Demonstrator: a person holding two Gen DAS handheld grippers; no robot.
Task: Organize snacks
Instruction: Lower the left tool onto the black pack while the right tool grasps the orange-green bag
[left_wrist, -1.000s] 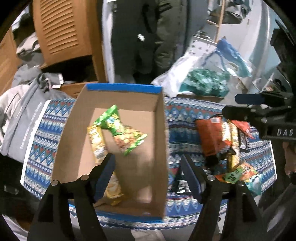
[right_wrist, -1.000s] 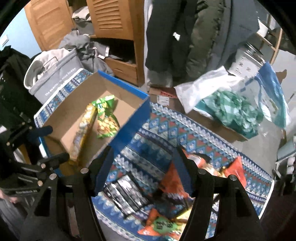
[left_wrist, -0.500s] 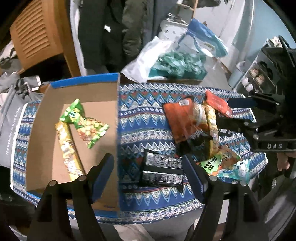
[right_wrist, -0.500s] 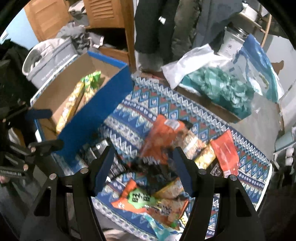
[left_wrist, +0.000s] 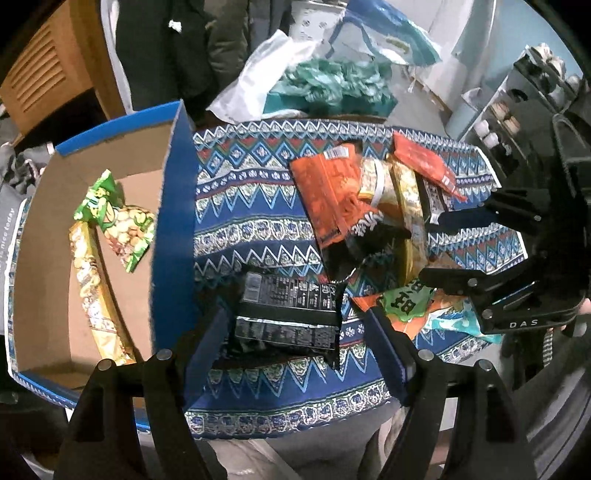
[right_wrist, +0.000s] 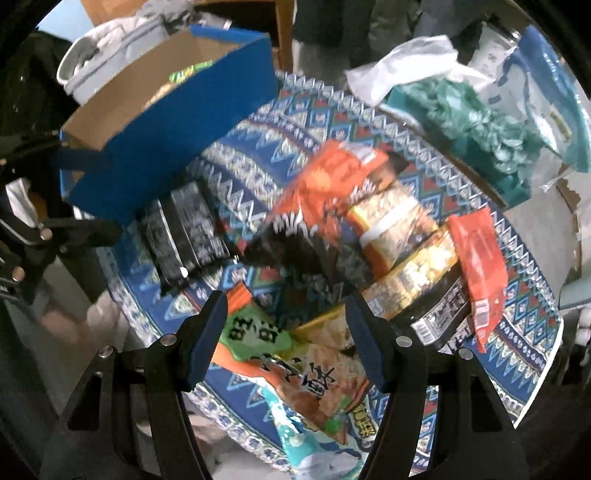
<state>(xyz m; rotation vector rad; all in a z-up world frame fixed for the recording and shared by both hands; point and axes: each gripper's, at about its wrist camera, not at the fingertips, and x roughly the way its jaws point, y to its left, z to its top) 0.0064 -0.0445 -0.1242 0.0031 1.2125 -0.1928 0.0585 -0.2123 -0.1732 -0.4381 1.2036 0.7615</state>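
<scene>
Lowering the left gripper (left_wrist: 295, 347), its fingers spread and just widened around the black snack pack (left_wrist: 288, 314) lying on the bench (left_wrist: 251, 229) beside the cardboard box (left_wrist: 173, 236), calls for seating both pads past the pack's edges before closing, while the right gripper (right_wrist: 284, 343) hangs spread and empty over the orange-green packet (right_wrist: 295, 362).

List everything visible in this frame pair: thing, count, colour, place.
cardboard box: one, brown inside, blue outside, left on tablecloth
green packet: one, in box
yellow packet: one, in box
black packet: one, beside box, under left gripper
orange bag: one, top of snack pile
red packet: one, far edge of pile
tablecloth: one, blue patterned
left gripper: black, open
right gripper: black, open over orange-and-green packet
</scene>
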